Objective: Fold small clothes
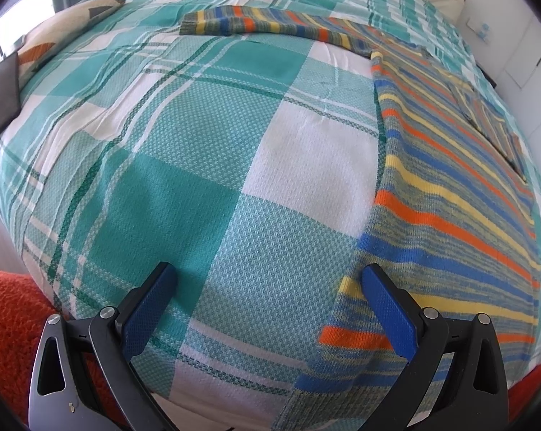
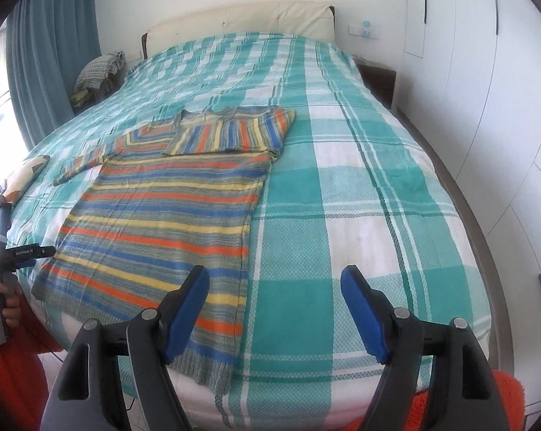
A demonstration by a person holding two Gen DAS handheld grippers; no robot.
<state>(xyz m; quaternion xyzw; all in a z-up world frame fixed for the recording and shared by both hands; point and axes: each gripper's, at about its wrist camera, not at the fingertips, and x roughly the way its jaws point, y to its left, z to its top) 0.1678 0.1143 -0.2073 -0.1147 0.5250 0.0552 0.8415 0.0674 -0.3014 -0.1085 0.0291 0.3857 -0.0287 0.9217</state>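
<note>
A striped knit sweater in orange, blue, yellow and grey lies flat on the bed, hem toward me. Its right sleeve is folded across the chest; its left sleeve stretches out to the left. In the left wrist view the sweater fills the right side and the outstretched sleeve lies far ahead. My left gripper is open and empty just above the bed, its right finger over the sweater's left hem corner. My right gripper is open and empty above the bed's front edge, by the sweater's right hem corner.
The bed has a teal and white plaid cover. A patterned pillow and a dark flat object lie at the bed's left side. White wardrobes stand to the right, a blue curtain to the left.
</note>
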